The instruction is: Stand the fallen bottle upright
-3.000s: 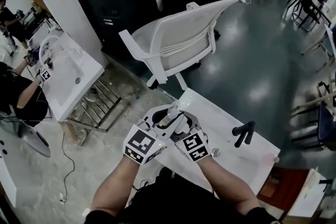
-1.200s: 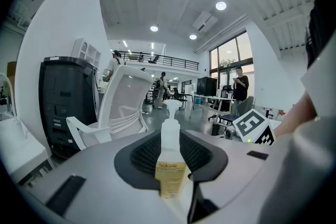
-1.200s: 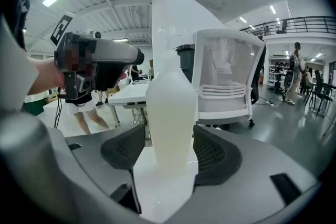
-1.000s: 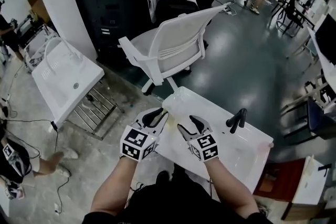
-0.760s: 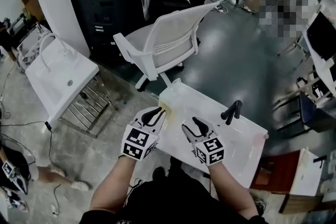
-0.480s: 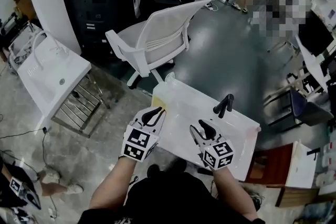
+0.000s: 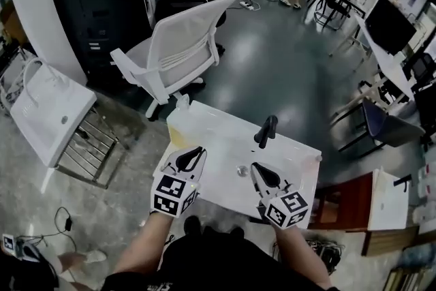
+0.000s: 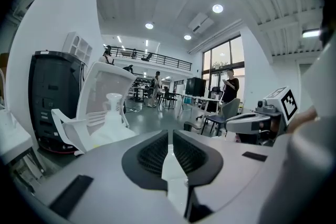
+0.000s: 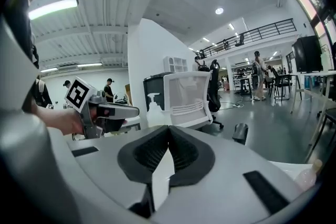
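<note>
A translucent pump bottle (image 7: 178, 120) stands upright at the far left corner of the white sink top (image 7: 303, 150); it also shows as the bottle (image 8: 112, 119) and, smaller, as the bottle (image 9: 153, 108). Both grippers hover over the sink's near side, well apart from it. My left gripper (image 7: 198, 150) has just been closing; a slim gap remains between its pads and nothing is in it. My right gripper (image 7: 255, 167) has just closed, its pads meeting with nothing between them. Each gripper view shows the other gripper beside it.
A black faucet (image 7: 266, 131) rises at the sink's far edge, with the drain (image 7: 241, 171) in front of it. A white office chair (image 7: 174, 44) and a black cabinet (image 7: 95, 0) stand beyond. Another white sink on a rack (image 7: 44, 112) is at the left.
Three seconds ago both grippers held the bottle together. Since a second ago they have drawn back toward the sink's near edge and narrowed their jaws, the right one fully.
</note>
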